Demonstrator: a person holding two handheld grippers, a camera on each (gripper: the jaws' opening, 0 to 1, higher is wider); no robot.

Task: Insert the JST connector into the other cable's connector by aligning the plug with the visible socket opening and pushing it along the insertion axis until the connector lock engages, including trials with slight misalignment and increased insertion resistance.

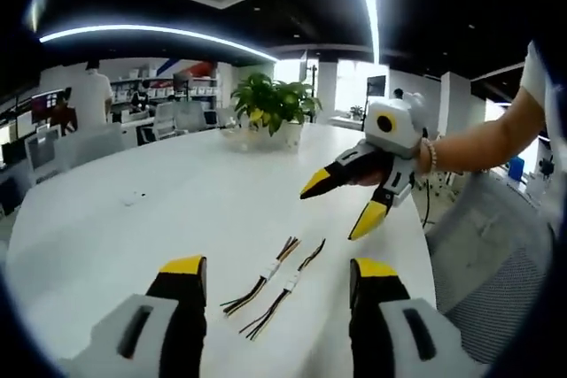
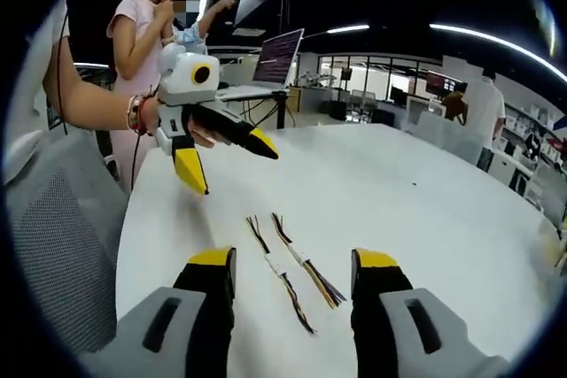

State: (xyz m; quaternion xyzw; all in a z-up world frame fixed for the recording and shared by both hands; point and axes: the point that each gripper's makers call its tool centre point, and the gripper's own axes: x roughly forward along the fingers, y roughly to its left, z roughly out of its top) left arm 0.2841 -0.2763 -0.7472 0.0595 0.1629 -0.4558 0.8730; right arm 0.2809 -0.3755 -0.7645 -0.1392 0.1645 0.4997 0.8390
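White table [image 1: 177,210], two cables [image 1: 275,285], potted plant [image 1: 273,104]

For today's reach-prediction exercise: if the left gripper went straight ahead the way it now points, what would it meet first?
Probably the two cables lying side by side on the white table, between its open jaws and just ahead. Depth is uncertain; it might pass above them.

White table [image 1: 177,210] — two cables [image 1: 275,285], potted plant [image 1: 270,108]

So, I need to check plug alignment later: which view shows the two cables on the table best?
The left gripper view: both cables lie centred between its jaws, white connectors visible. The right gripper view shows the same cables, equally small.
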